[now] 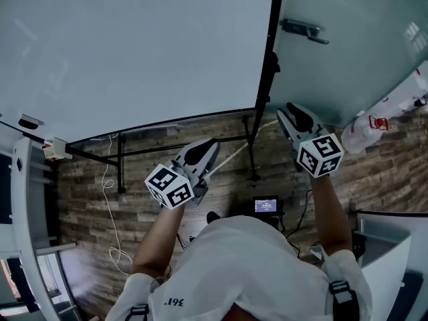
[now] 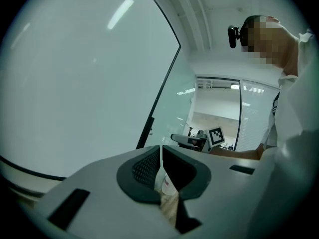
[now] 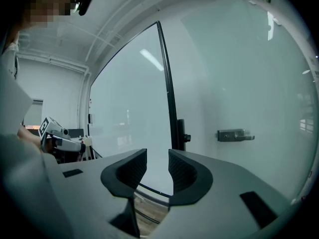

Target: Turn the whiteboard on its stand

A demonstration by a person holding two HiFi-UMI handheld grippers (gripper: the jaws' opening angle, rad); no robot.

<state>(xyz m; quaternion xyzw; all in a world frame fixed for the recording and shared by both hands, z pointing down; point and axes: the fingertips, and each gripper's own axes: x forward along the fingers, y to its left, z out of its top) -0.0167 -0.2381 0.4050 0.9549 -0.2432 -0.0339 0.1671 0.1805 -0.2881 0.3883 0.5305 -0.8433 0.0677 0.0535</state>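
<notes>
Board: whiteboard [image 1: 134, 45] upright on its black stand [image 1: 265, 79], ahead of me | My left hand-held gripper [image 2: 161, 153]: pressed together, empty | My right hand-held gripper [image 3: 157, 163]: spread, empty, near the stand | Room: wood-plank floor [image 1: 87, 199]; glass wall [image 1: 348, 65] with handle [image 1: 304, 30] at right

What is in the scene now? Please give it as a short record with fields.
whiteboard: large, blank, black-framed, on a black stand
left gripper: jaws together, nothing between them
right gripper: jaws apart, nothing between them, pointing toward the whiteboard's black side edge
grip: neither gripper holds the whiteboard
floor: wood planks, with a white cable and a small lit screen
right side: glass wall with a metal handle; white bag below
</notes>
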